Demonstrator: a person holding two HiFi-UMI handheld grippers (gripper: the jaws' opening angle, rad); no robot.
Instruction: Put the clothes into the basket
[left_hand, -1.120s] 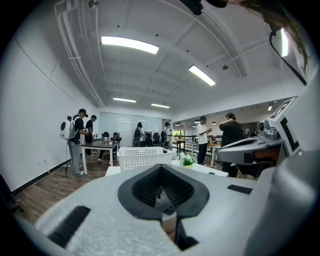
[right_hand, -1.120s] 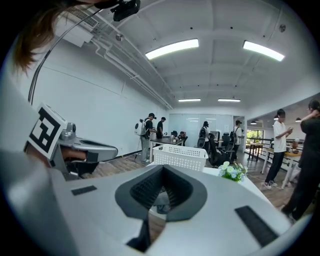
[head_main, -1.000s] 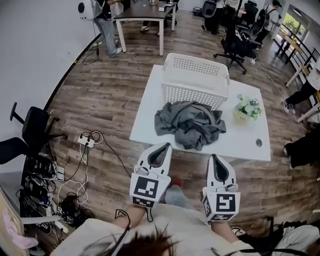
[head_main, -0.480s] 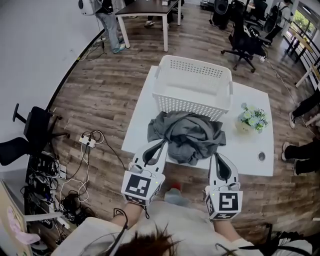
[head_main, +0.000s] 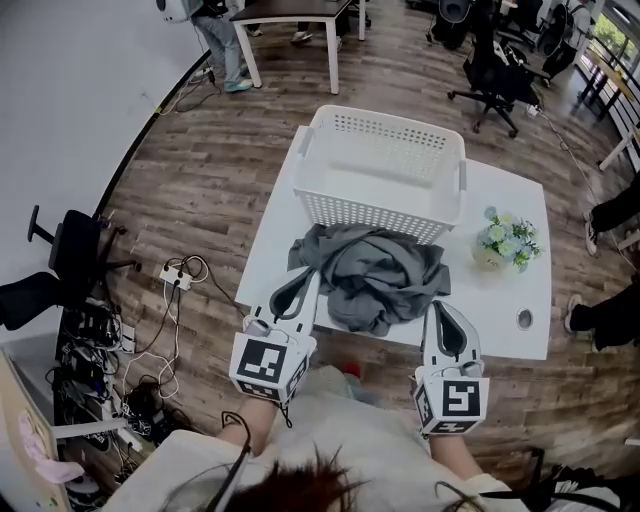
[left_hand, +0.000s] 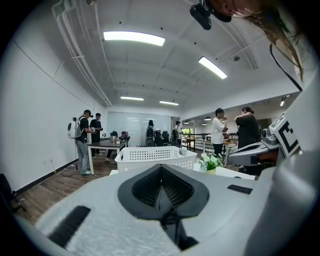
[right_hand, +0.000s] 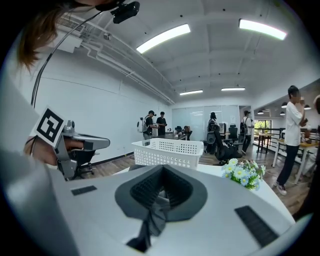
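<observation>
The grey clothes (head_main: 372, 275) are lying in a heap on the white table (head_main: 500, 300), touching the white basket's (head_main: 380, 205) front. The left gripper (head_main: 309, 274) and right gripper (head_main: 437, 306) are pointing at the heap, both with jaws squeezed together, holding nothing.

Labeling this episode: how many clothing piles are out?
1: a grey pile on the white table, against the near side of the basket. It may hold several garments; nothing shows inside the basket.
</observation>
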